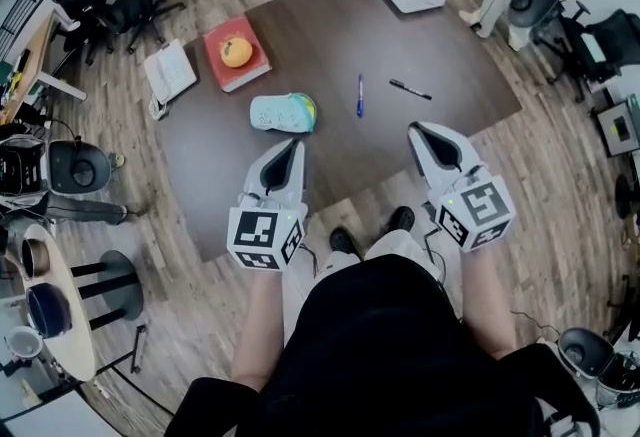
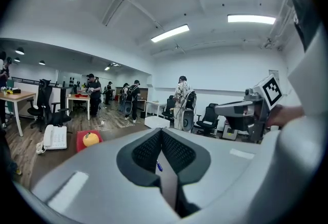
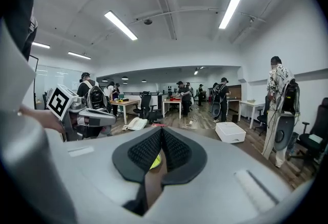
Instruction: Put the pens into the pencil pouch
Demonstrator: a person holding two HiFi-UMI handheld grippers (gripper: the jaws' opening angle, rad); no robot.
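Left claw [image 1: 292, 147] and right claw [image 1: 420, 131] hovered side by side over the near edge of the desk [image 1: 330, 30] in the head view, each with its jaws pressed together and nothing between them. The pencil pouch [image 1: 283, 112] lay on the desk just beyond the left claw's tip, apart from it. The blue pen [image 1: 360, 95] lay further right, roughly between the two claws and ahead of them. The black pen [image 1: 410, 89] lay beyond the right claw, slanted and well apart from the pouch. Neither pen was touched, so the task looked barely started, with the first pick not yet made.

The left gripper view showed that claw's dark ribbed pads meeting in a tight seam, with no object held. Below the seam, a small blue sliver [image 2: 159, 167] showed on the desk ahead, probably the blue pen. The right claw appeared at the right of the picture, level with it.

The right gripper view showed the same closed seam, again pinching nothing. A yellow-green patch [image 3: 155, 161] showed behind the pads, likely the pouch's coloured end, lying ahead on the desk.

By judgement, the next move would call for one claw to spread its jaws, drop over a pen's barrel and pinch it across its width. The other would need to steady the pouch, whose opening could not be made out.
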